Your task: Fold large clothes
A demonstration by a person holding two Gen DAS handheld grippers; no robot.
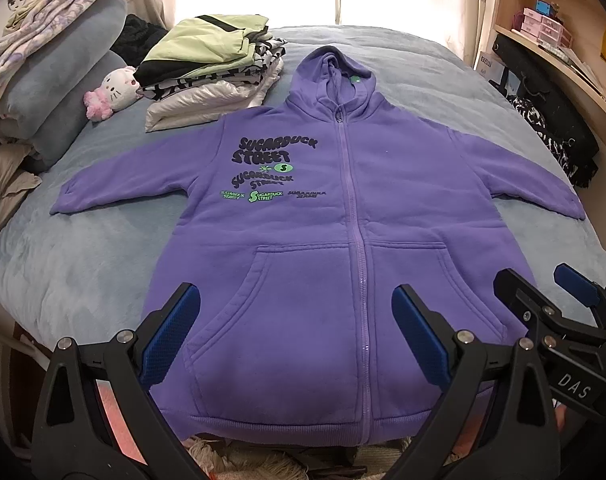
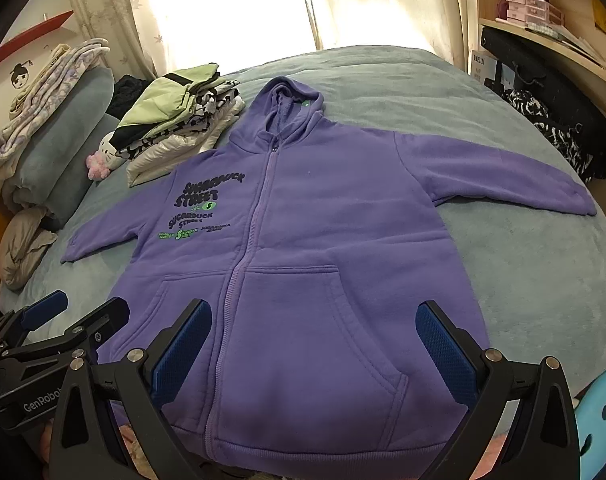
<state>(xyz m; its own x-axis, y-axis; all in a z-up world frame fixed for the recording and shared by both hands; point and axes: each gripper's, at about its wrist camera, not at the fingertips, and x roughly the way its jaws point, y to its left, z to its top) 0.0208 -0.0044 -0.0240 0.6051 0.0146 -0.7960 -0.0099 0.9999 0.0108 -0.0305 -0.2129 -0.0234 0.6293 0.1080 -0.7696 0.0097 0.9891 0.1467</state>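
Note:
A purple zip-up hoodie (image 1: 343, 208) (image 2: 303, 248) lies flat and face up on the bed, zipped, with both sleeves spread out and the hood toward the window. Dark and green lettering covers its left chest. My left gripper (image 1: 295, 332) hangs open above the hem and left pocket, nothing between its blue pads. The right gripper (image 2: 315, 344) is open too, above the right pocket near the hem. Each gripper shows in the other's view: the right gripper (image 1: 543, 288) at the hoodie's right edge, the left gripper (image 2: 79, 312) at its left edge.
The bed (image 1: 83, 248) has a grey-blue cover. A stack of folded clothes (image 1: 215, 68) sits left of the hood, beside a plush cat toy (image 1: 115, 88) and rolled blankets (image 1: 55, 80). Shelves (image 1: 563, 40) and dark bags line the right side. A blue stool (image 2: 599, 412) stands at the lower right.

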